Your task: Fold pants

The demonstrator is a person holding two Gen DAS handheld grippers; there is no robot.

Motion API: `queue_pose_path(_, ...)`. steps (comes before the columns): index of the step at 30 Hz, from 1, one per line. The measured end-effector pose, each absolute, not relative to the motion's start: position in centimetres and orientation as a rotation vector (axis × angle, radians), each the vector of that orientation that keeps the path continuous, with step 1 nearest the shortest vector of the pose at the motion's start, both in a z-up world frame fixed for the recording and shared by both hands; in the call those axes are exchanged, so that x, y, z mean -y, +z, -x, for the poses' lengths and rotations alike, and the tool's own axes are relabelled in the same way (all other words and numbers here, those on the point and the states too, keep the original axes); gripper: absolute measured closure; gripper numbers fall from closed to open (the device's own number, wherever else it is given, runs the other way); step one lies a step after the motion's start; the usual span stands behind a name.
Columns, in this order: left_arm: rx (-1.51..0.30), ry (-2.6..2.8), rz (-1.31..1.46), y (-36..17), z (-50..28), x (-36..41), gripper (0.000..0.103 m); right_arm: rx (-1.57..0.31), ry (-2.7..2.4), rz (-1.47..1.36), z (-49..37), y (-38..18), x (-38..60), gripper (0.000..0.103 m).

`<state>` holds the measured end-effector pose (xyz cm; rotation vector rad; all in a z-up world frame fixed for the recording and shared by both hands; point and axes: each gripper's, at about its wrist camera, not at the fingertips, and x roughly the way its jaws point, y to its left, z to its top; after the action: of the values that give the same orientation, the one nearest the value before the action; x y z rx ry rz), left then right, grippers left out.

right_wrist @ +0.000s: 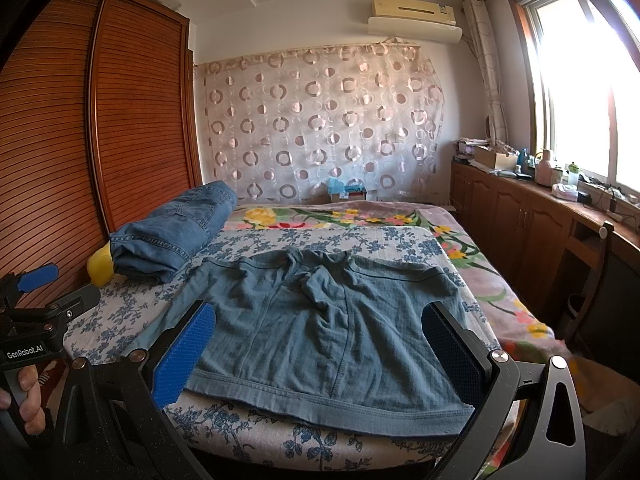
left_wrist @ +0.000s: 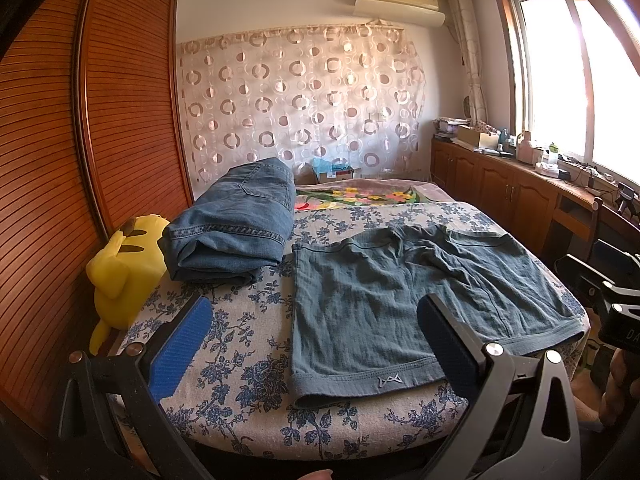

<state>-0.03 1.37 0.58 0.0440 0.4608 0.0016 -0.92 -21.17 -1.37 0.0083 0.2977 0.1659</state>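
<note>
Grey-blue short pants [left_wrist: 400, 292] lie spread flat on the flower-print bed cover [left_wrist: 240, 360], waistband far, leg hems near the front edge; they also show in the right wrist view [right_wrist: 320, 332]. My left gripper [left_wrist: 316, 344] is open and empty, held above the front edge over the left leg hem. My right gripper [right_wrist: 320, 348] is open and empty, held over the right leg hem. In the right wrist view the left gripper's fingers [right_wrist: 38, 276] show at far left.
Folded blue jeans [left_wrist: 236, 224] lie at the bed's left rear, beside a yellow plush toy [left_wrist: 124, 272]. A wooden wardrobe [left_wrist: 60, 120] stands left. Wooden cabinets [left_wrist: 500, 184] with clutter run along the right under the window. A chair [right_wrist: 600, 280] stands right of the bed.
</note>
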Motion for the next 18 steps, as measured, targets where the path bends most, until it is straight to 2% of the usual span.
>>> queue_pose_path(18, -0.463, 0.004, -0.044, 1.04, 0.02, -1.99, 0.000, -0.301, 0.167, -0.009, 0.96, -1.36, 21.02, 0.000)
